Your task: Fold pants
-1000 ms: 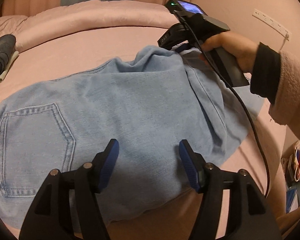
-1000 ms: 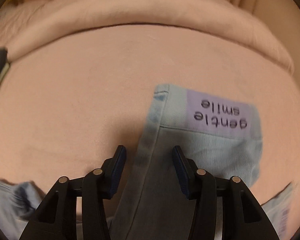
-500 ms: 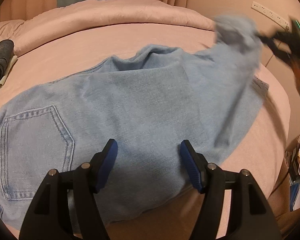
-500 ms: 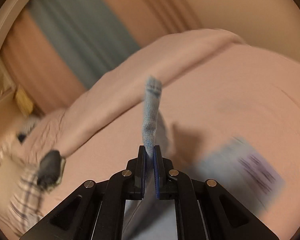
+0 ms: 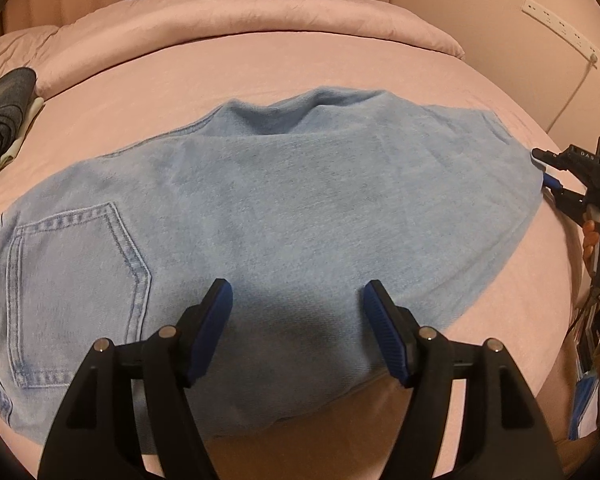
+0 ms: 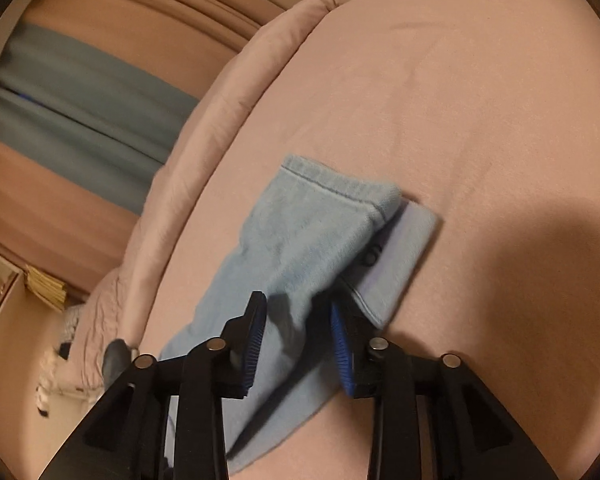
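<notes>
Light blue jeans lie folded across the pink bed, back pocket at the left. My left gripper is open and empty just above the jeans' near edge. My right gripper is open over the jeans' leg end, with the cloth lying loose between its fingers. A lilac label patch shows under that end. The right gripper also shows in the left wrist view, at the right end of the jeans.
A folded dark garment lies at the bed's far left. A rolled pink duvet runs along the far side. A power strip hangs on the wall at right. The bed edge drops off at the right.
The right gripper closed on the leg end, swung it over to the right, laid it down and opened. The left gripper stayed open in place.
</notes>
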`<state>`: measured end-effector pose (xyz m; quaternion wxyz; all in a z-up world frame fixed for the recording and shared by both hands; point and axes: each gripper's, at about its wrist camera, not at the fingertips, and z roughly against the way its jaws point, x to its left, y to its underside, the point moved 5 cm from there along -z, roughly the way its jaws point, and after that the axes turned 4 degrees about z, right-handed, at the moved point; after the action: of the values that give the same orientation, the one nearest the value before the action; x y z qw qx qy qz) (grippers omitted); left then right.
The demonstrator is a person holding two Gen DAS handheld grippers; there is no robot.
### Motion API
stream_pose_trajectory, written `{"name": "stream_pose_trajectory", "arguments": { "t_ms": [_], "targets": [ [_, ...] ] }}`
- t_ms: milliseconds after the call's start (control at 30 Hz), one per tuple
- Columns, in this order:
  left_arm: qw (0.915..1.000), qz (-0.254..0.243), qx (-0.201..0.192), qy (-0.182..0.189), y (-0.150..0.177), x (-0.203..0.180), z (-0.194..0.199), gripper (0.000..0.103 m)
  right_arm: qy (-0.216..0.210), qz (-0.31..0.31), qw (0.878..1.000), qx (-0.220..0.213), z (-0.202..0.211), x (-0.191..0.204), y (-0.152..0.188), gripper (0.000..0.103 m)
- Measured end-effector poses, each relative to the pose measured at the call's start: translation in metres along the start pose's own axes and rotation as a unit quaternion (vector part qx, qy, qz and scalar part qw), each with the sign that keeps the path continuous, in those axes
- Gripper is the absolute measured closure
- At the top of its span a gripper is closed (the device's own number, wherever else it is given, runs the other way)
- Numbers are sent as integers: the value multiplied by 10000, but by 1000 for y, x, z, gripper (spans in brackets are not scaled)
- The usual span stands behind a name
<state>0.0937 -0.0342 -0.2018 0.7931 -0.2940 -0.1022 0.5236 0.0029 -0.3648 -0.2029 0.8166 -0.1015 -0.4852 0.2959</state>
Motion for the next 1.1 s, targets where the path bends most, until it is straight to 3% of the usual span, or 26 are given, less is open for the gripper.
{"name": "stream_pose_trajectory", "arguments": {
  "t_ms": [100,167,233,833,1033,1100],
  "targets": [
    [10000,18,24,-31,3,2,1,34,106,189,9998,7,2,-6,-5,71],
    [10000,-23,39,-68,5,3,2,34,428,528,9977,9,5,-6,-5,95],
    [9999,-57,63,-70,6,4,3,34,350,579,9977,-54,10,-6,-5,97],
    [10000,66,58,28,12,17,13,34,549,402,9977,26,20,-20,4,99],
    [9999,104,62,-27,18,30,23,34,499,213,9977,401,19,-31,-4,99],
    [9999,105,64,-100,19,35,30,34,762,309,9965,144,38,-30,-11,89]
  ]
}}
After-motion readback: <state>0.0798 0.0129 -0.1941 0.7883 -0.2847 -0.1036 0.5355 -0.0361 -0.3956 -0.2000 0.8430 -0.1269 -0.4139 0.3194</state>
